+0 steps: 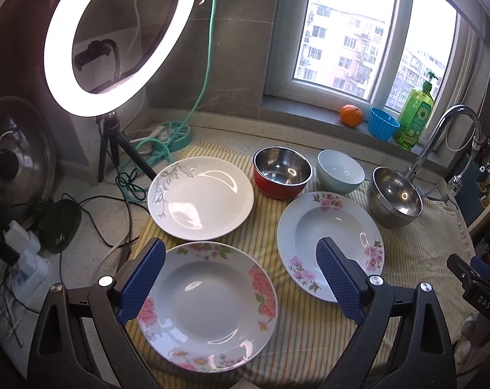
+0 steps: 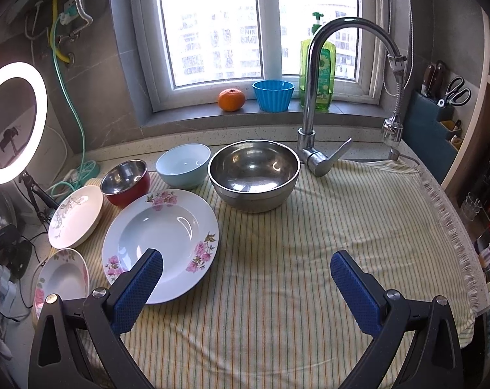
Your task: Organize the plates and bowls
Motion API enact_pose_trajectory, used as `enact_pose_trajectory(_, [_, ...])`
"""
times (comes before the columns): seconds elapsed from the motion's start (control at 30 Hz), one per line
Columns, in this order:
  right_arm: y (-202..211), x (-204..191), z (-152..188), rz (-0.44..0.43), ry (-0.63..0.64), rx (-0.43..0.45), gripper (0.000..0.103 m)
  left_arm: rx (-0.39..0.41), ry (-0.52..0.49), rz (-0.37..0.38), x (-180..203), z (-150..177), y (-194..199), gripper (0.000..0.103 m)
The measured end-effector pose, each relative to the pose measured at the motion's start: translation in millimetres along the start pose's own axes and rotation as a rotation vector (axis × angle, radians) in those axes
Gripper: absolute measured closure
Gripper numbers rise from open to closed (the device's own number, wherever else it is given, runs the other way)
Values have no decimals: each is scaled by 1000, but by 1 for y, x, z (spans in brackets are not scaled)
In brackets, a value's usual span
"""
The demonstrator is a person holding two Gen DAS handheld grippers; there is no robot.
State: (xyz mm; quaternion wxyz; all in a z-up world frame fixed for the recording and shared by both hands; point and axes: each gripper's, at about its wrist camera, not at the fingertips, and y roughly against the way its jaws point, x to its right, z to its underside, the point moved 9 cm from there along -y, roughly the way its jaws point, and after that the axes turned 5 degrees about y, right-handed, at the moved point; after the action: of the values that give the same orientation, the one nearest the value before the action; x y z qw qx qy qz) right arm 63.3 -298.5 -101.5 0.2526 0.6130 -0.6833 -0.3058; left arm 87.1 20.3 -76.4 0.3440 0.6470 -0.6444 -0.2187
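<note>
Three plates lie on a striped cloth (image 2: 309, 259): a near plate with pink peonies (image 1: 209, 308), a white plate with a grey leaf pattern (image 1: 201, 198), and a pale blue plate with pink blossoms (image 1: 330, 243) (image 2: 160, 243). Behind them stand a red bowl with a steel inside (image 1: 282, 172), a light blue bowl (image 1: 340, 171) (image 2: 183, 165) and a large steel bowl (image 1: 394, 199) (image 2: 254, 173). My left gripper (image 1: 241, 249) is open above the peony plate. My right gripper (image 2: 246, 261) is open over bare cloth, right of the blossom plate.
A lit ring light (image 1: 118, 39) on a tripod stands at the left with cables and a power strip. A faucet (image 2: 322, 97) rises behind the steel bowl. An orange (image 2: 231, 100), a blue cup (image 2: 273, 95) and a green soap bottle (image 2: 324, 74) sit on the windowsill. A knife block (image 2: 439, 123) is at the right.
</note>
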Motion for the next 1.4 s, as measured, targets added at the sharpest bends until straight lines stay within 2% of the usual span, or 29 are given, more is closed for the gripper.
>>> enact_pose_trajectory(0.3, [-31,3,7,-45,-29,-66,1,-67,12,4,-9,-3,-25,16])
enact_pose_trajectory(0.43, [-47,3,9,-98,-60,-97,1,-109,3,22,-4,-3,-40,21])
enact_pose_trajectory(0.7, [-78,2,14,-166,-91,-167,19,-186,-5,66,11,-4,-73,34])
enact_pose_trajectory(0.97, [-102,-1,15,-233,-125,-220,45,-251,-8,102,25,-2,-100,43])
enact_pose_trajectory(1.03, [-107,-2,14,-246,-131,-228,47,-273,-5,115,29,1,-105,48])
enact_pose_trajectory(1.17, [-115,-4,13,-265,-133,-243,51,-313,-17,139,39,7,-116,49])
enact_pose_trajectory(1.4, [-133,-4,19,-309,-179,-288,56,-374,-26,158,50,17,-136,56])
